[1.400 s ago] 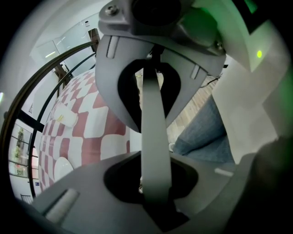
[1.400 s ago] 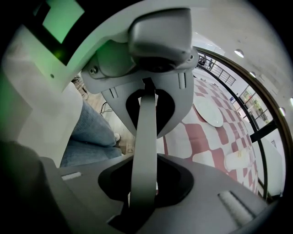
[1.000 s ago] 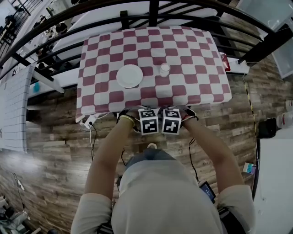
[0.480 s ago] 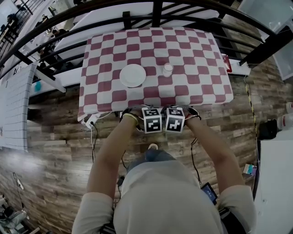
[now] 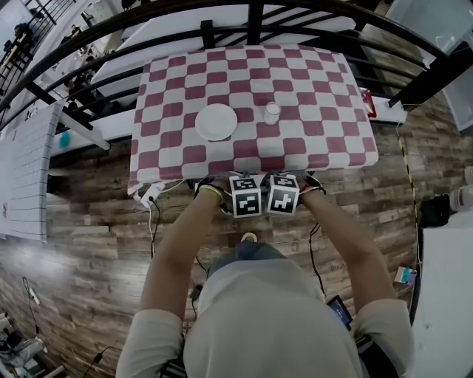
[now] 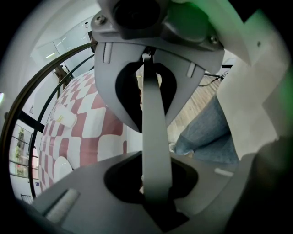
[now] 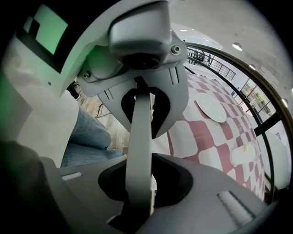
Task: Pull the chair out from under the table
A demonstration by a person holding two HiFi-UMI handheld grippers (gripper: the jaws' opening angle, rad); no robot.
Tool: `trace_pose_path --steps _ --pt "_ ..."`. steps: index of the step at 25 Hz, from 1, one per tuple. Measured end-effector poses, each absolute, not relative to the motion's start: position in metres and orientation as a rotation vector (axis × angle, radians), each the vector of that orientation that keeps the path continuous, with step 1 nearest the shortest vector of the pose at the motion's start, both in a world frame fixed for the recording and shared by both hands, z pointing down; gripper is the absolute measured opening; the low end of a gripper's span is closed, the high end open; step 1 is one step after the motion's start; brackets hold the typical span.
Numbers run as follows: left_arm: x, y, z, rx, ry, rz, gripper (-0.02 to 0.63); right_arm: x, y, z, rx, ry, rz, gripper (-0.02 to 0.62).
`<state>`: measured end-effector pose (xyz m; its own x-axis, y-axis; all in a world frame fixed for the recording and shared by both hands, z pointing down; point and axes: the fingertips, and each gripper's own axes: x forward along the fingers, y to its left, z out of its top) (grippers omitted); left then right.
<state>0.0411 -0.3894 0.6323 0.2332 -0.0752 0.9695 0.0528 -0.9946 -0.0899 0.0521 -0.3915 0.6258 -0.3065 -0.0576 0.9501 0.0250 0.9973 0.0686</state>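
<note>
A rectangular table under a red-and-white checked cloth (image 5: 325,140) stands on a brown wooden plank floor (image 5: 96,244), and a black curved metal railing (image 5: 148,22) runs along the table's far side. Near the middle of the table sits a round white plate (image 5: 216,122). A small white cup (image 5: 272,113) stands just beside the plate, apart from it.

At the table's near edge, about midway along it, the left gripper (image 5: 247,190) and the right gripper (image 5: 282,189) hang side by side with their black-and-white marker cubes almost touching. Both point steeply down past the cloth's hanging hem. The person's bare forearms reach toward that edge from below in the head view.

The chair does not show plainly in any view. The hem and the cubes cover the spot at the table's near edge where the grippers point.

In the left gripper view the two grey jaws are drawn close with a slim gap left between them. Through that gap show the cloth on one side and blue jeans (image 6: 210,132) on the other. A grey strip crosses the very place where the tips face each other, so whether they pinch anything cannot be told. The right gripper view reads the same way — jaws near each other, strip across the middle, a pale sliver behind it.

A white power strip (image 5: 150,195) lies on the floor by the table's near left corner.
</note>
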Motion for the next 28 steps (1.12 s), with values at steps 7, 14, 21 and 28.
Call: trace_pose_path --steps 7,14,21,28 --pt "0.042 -0.384 0.633 -2.391 0.030 -1.881 0.077 0.052 -0.384 0.624 0.011 -1.889 -0.046 0.072" --pt "0.040 -0.375 0.632 -2.399 0.026 -1.884 0.077 0.051 -0.375 0.623 0.005 -1.895 -0.020 0.072" --pt "0.039 -0.367 0.631 -2.420 0.037 -1.900 0.077 0.052 -0.373 0.633 -0.014 -1.891 -0.041 0.072" --pt "0.037 -0.356 0.630 -2.433 0.032 -1.901 0.077 0.047 -0.355 0.619 -0.064 -1.872 -0.004 0.074"
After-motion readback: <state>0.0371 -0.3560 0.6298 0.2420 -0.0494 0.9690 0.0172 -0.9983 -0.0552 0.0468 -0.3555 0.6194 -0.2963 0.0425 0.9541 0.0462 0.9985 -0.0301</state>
